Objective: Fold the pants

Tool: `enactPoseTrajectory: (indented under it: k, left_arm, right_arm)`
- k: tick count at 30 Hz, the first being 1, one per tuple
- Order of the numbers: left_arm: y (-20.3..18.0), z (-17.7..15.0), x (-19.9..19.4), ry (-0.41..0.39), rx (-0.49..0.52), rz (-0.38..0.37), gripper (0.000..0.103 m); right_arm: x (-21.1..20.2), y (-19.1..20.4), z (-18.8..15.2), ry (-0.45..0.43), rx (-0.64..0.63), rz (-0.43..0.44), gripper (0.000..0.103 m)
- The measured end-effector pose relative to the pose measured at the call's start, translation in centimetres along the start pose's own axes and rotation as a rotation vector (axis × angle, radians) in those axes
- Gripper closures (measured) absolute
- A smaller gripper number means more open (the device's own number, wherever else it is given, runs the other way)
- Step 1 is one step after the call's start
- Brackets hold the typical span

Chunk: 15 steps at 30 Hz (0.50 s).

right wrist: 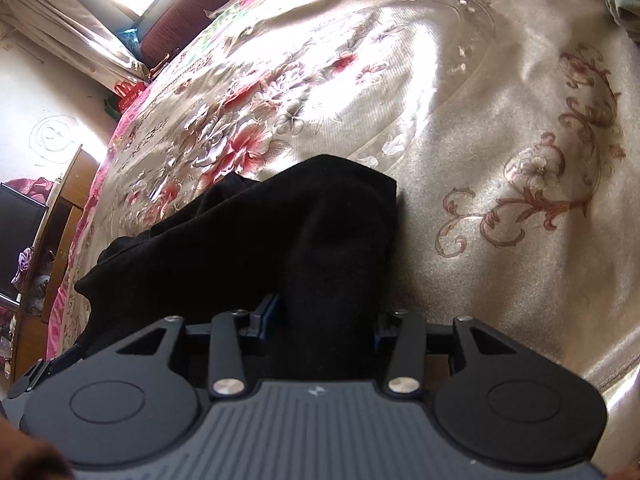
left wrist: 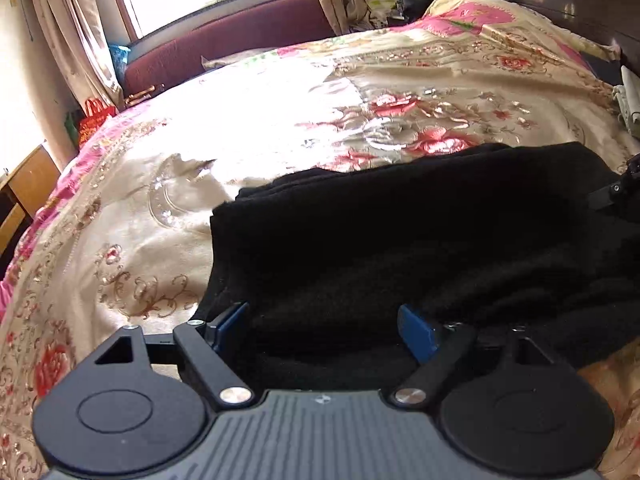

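Two grippers sit at the near edge of the black pants (left wrist: 400,232), folded on the flowered bedspread (left wrist: 280,120). The pants stretch crosswise ahead of the left gripper (left wrist: 324,328), fingers spread wide; the right gripper (right wrist: 324,320) straddles a fabric ridge, half open, not pinching.

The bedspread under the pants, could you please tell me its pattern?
Cream satin bedspread with red and pink roses and brown scrollwork; the left wrist view shows it best.

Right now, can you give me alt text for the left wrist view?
Black fleece pants, folded, lie on a cream floral satin bedspread; the left gripper hovers at their near edge, jaws wide open around the cloth.
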State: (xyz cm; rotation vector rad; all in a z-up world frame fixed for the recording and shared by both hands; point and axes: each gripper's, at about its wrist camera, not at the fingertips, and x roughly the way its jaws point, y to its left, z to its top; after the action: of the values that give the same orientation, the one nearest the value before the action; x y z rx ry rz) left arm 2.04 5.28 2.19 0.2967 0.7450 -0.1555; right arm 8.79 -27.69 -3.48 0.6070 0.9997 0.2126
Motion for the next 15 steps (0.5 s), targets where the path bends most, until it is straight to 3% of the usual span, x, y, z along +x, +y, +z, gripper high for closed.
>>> enactPoseTrajectory:
  k: [4, 8, 12, 13, 14, 15]
  left_arm:
    - [-1.1, 0.9, 0.1, -0.08, -0.03, -0.036, 0.008]
    - [-2.2, 1.5, 1.0, -0.1, -0.072, -0.103, 0.008]
    - [-4.3, 0.0, 3.9, -0.025, -0.046, -0.109, 0.008]
    - [-4.5, -0.2, 3.9, -0.037, -0.053, -0.097, 0.007]
    - [-4.8, -0.1, 3.8, -0.036, -0.051, -0.087, 0.007]
    - [-4.9, 0.1, 3.7, -0.026, -0.048, -0.082, 0.007]
  right_arm:
    - [-0.1, 0.2, -0.5, -0.021, -0.012, 0.007, 0.053]
    - [-0.4, -0.4, -1.1, -0.006, 0.015, 0.087, 0.049]
    - [0.1, -2.3, -1.9, -0.002, 0.136, 0.203, 0.046]
    - [0.4, -2.5, -2.0, -0.007, 0.165, 0.226, 0.056]
    - [0.7, -2.4, -2.2, -0.004, 0.18, 0.23, 0.073]
    - [0.8, -2.3, -2.2, -0.003, 0.191, 0.222, 0.076]
